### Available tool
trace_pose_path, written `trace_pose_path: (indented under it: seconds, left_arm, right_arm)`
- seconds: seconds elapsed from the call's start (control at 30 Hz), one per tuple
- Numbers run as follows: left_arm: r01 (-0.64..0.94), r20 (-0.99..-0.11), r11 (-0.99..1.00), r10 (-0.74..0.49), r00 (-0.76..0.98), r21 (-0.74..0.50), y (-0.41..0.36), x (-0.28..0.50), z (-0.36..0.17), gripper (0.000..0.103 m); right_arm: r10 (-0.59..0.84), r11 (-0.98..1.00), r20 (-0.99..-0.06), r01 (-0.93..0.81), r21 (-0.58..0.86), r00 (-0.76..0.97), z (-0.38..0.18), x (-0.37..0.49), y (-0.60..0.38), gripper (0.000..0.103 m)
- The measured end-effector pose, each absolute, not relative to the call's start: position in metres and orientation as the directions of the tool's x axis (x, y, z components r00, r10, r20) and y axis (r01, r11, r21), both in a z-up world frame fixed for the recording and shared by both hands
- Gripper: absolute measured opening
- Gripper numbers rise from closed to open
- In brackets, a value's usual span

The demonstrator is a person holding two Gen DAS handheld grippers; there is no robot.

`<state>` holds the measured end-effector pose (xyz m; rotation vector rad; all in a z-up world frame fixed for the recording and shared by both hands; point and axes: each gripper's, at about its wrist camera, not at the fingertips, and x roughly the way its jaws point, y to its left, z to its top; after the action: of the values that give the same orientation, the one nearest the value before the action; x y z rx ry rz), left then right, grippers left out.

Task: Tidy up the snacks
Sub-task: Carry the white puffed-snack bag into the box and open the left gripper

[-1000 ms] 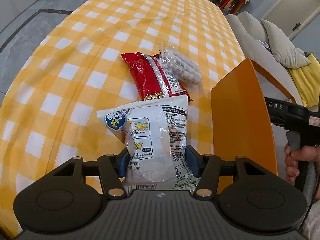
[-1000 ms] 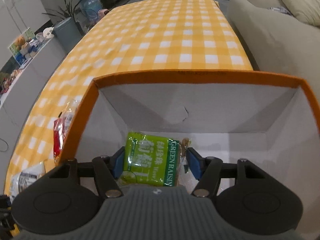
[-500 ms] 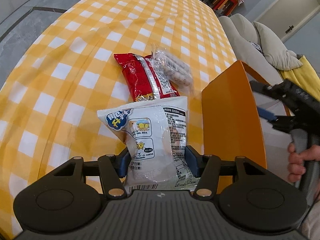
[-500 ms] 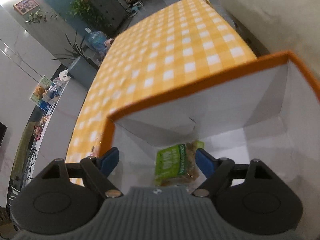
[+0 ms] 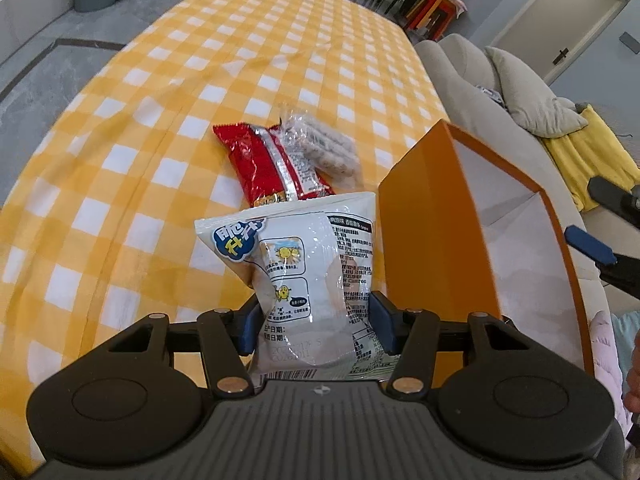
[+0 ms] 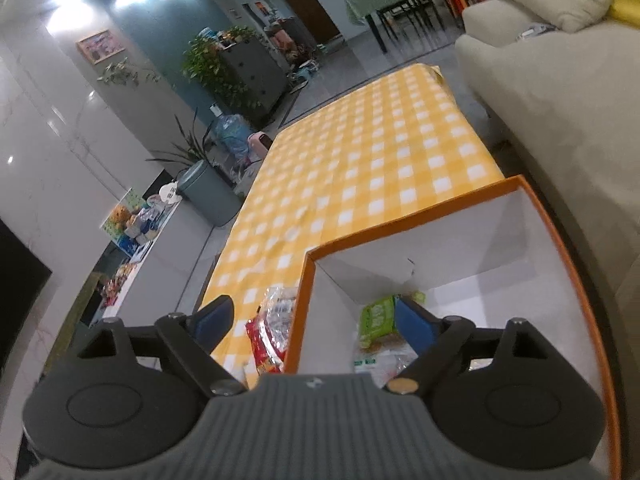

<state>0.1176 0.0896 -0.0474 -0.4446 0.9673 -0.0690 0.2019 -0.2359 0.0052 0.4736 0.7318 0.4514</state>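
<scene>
My left gripper is shut on a white snack bag and holds it above the yellow checked table, just left of the orange box. A red snack bag and a clear bag of round snacks lie on the table beyond it. My right gripper is open and empty, raised over the box's left wall. Inside the box lies a green raisin packet with other packets beside it. The red bag and the clear bag show left of the box.
The box stands at the table's right edge, next to a beige sofa with cushions. A grey bin and plants stand on the floor past the table's left side. The right gripper's blue finger shows over the box.
My right gripper has let go of the green raisin packet, opened, and risen up and left out of the box. My left gripper has lifted the white bag a little towards the box.
</scene>
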Motion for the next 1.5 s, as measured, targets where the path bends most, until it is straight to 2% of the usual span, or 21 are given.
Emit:
trace_pose_path:
  seconds: [0.23, 0.37, 0.53, 0.63, 0.73, 1.0, 1.1, 1.17, 1.23, 1.3, 1.4, 1.5]
  left_arm:
    - [-0.073, -0.726, 0.921, -0.25, 0.641, -0.382, 0.082, 0.103, -0.014, 0.062]
    - [-0.038, -0.708, 0.954, -0.193, 0.679, -0.298, 0.068, 0.105, 0.01, 0.062]
    - [0.05, -0.678, 0.976, -0.184, 0.712, -0.213, 0.046, 0.124, 0.031, 0.062]
    - [0.123, -0.67, 0.987, -0.164, 0.724, -0.108, 0.023, 0.147, 0.041, 0.062]
    - [0.228, -0.662, 0.972, -0.205, 0.721, -0.054, -0.001, 0.165, 0.046, 0.062]
    - [0.594, -0.708, 0.792, -0.339, 0.62, 0.141, -0.083, 0.203, 0.042, 0.063]
    - [0.693, -0.76, 0.7, -0.355, 0.545, 0.17, -0.108, 0.22, 0.029, 0.063]
    - [0.739, -0.798, 0.649, -0.345, 0.495, 0.178, -0.122, 0.232, 0.016, 0.067]
    - [0.773, -0.839, 0.59, -0.281, 0.466, 0.232, -0.142, 0.242, 0.0, 0.066]
    - [0.815, -0.857, 0.512, -0.257, 0.447, 0.271, -0.156, 0.246, -0.015, 0.066]
    - [0.86, -0.879, 0.432, -0.252, 0.405, 0.272, -0.171, 0.254, -0.032, 0.066]
    - [0.917, -0.913, 0.347, -0.275, 0.3, 0.197, -0.174, 0.259, -0.043, 0.067]
  right_arm:
    - [0.525, 0.813, -0.486, -0.242, 0.529, 0.698, 0.012, 0.187, -0.256, 0.086]
    - [0.499, 0.824, -0.467, -0.234, 0.516, 0.73, 0.019, 0.179, -0.274, 0.086]
    - [0.425, 0.884, -0.526, -0.214, 0.415, 0.737, 0.02, 0.173, -0.291, 0.086]
    - [0.384, 0.888, -0.549, -0.135, 0.439, 0.743, 0.015, 0.172, -0.305, 0.086]
    - [0.387, 0.873, -0.536, -0.111, 0.475, 0.751, 0.01, 0.172, -0.318, 0.086]
    - [0.405, 0.808, -0.487, -0.054, 0.586, 0.774, -0.003, 0.173, -0.353, 0.086]
    - [0.386, 0.802, -0.493, -0.019, 0.597, 0.78, -0.009, 0.171, -0.367, 0.086]
    - [0.404, 0.735, -0.44, 0.002, 0.678, 0.802, -0.017, 0.171, -0.383, 0.085]
    - [0.428, 0.651, -0.382, 0.013, 0.759, 0.819, -0.023, 0.171, -0.393, 0.085]
    - [0.452, 0.623, -0.351, -0.009, 0.782, 0.82, -0.024, 0.172, -0.395, 0.085]
    - [0.46, 0.637, -0.361, -0.018, 0.771, 0.812, -0.023, 0.177, -0.391, 0.085]
    - [0.471, 0.623, -0.371, -0.004, 0.783, 0.801, -0.031, 0.184, -0.39, 0.084]
